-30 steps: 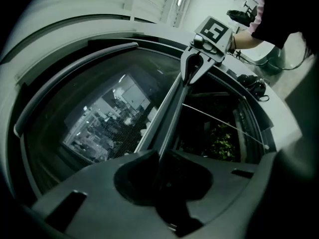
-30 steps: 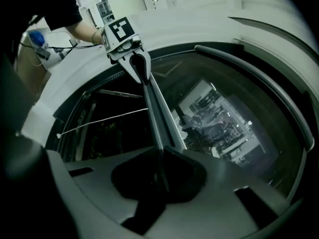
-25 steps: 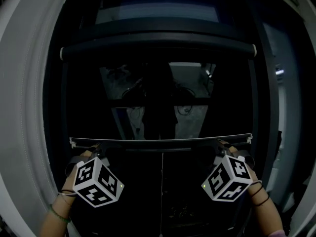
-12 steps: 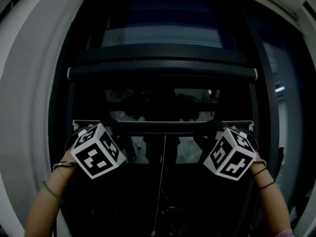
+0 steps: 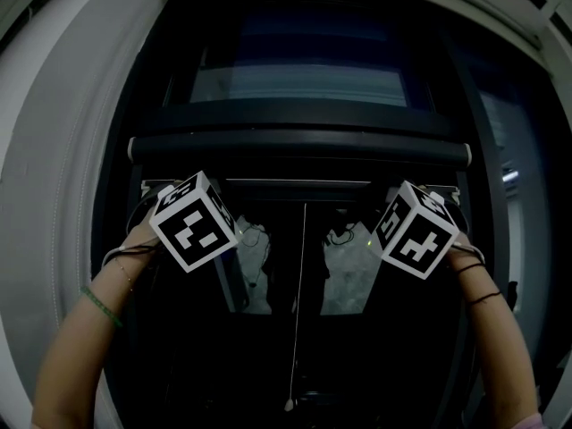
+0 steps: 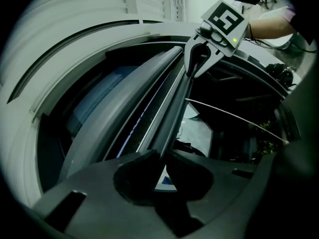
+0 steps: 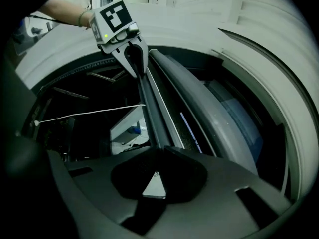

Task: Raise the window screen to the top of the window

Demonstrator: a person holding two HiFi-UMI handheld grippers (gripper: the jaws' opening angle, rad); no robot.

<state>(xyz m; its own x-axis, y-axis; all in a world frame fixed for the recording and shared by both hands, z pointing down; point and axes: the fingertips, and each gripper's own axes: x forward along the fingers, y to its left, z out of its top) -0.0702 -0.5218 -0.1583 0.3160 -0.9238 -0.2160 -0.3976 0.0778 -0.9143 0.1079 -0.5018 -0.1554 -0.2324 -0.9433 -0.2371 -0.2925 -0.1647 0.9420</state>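
Pinching the window screen's bottom bar (image 5: 298, 182) near its two ends, the left tongs (image 6: 162, 156) and right tongs (image 7: 157, 157) hold it level just beneath the dark roller housing (image 5: 299, 148), with a pull cord (image 5: 298, 311) hanging from its middle.

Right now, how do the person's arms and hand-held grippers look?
The left hand-held gripper and the right hand-held gripper each have dark grey jaws and a white cube with black square markers. Worn: a green bracelet on the left, dark bands on the right.
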